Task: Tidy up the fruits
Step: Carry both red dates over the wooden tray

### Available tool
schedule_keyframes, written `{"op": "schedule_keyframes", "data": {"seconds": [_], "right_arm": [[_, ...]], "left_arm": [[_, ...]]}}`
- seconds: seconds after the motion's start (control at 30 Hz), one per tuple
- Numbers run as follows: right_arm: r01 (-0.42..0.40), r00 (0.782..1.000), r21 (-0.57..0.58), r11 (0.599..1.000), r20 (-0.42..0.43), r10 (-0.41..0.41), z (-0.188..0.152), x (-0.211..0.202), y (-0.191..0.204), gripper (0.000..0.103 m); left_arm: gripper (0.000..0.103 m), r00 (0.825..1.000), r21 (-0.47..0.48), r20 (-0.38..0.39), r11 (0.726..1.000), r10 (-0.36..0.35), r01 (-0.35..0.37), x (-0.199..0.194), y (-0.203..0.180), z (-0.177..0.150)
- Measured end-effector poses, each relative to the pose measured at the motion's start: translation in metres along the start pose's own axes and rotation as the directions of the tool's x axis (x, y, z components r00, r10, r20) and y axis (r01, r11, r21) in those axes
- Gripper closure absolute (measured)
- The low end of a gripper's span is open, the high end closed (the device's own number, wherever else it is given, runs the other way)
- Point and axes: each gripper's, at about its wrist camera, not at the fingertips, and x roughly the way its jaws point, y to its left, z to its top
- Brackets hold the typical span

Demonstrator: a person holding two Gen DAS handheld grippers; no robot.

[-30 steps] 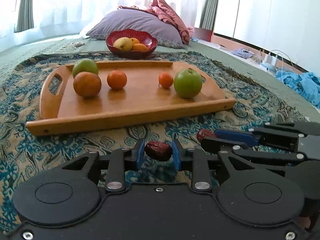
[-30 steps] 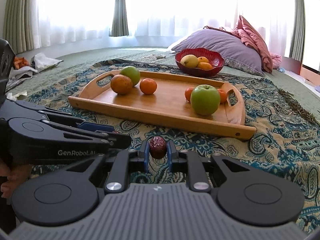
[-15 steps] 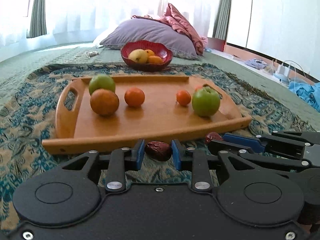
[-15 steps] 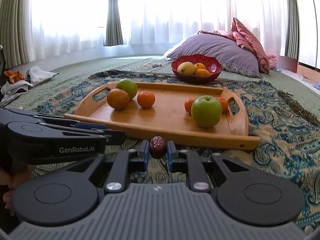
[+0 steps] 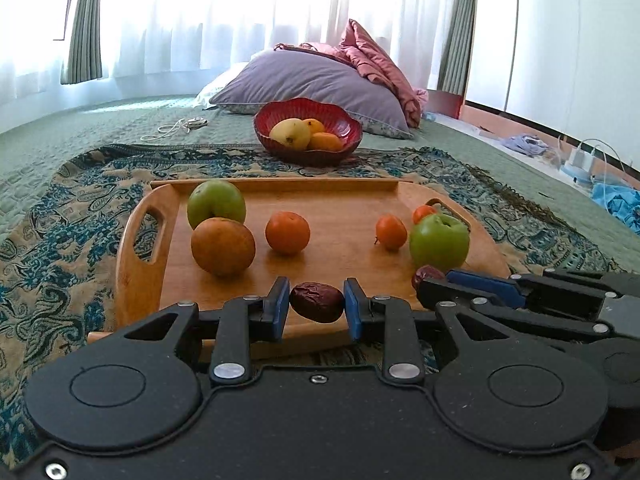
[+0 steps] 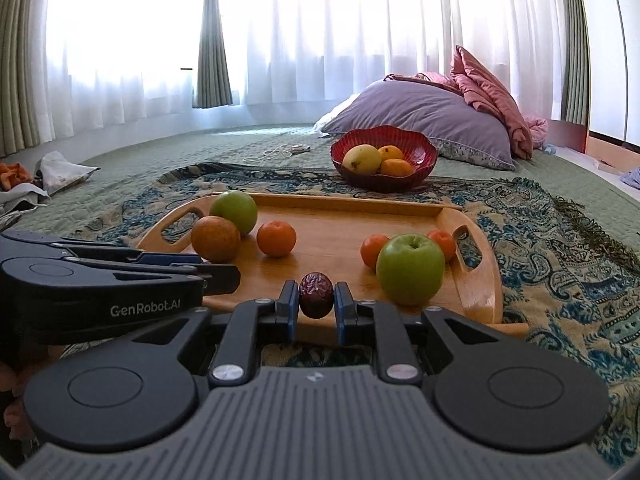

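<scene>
- My left gripper is nearest to me, its blue pads clamped on a wrinkled dark red date lying crosswise between them, above the near edge of the wooden tray.
- My right gripper is pinching a second date, this one standing upright between the pads, also over the tray's near edge.
- The two grippers sit side by side; in the left wrist view the right one comes in from the right with its date just showing at the tip.
- On the tray, a green apple sits towards the right end, with two small oranges close behind it, one on each side.
- Near the left end sits a brownish round fruit, a second green apple touching it from behind, and a mandarin just to their right.
- The tray rests on a blue and tan patterned cloth.
- Beyond the tray, a red bowl holds a yellow fruit and orange ones.
- Behind the bowl lies a purple pillow, with white curtains farthest back.
</scene>
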Motion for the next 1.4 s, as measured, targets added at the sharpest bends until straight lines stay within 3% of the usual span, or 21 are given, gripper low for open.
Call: {"op": "schedule_keyframes", "data": {"seconds": [0.47, 1.4], "right_arm": [[0.04, 0.999, -0.01, 0.999, -0.03, -0.04, 0.003, 0.04, -0.001, 0.08], [0.064, 0.995, 0.022, 0.998, -0.072, -0.062, 0.011, 0.074, -0.01, 0.08]], "left_arm": [[0.075, 1.0, 0.009, -0.01, 1.0, 0.027, -0.027, 0.032, 0.008, 0.005], [0.075, 0.998, 0.007, -0.033, 0.999, 0.052, -0.052, 0.075, 0.023, 0.011]]}}
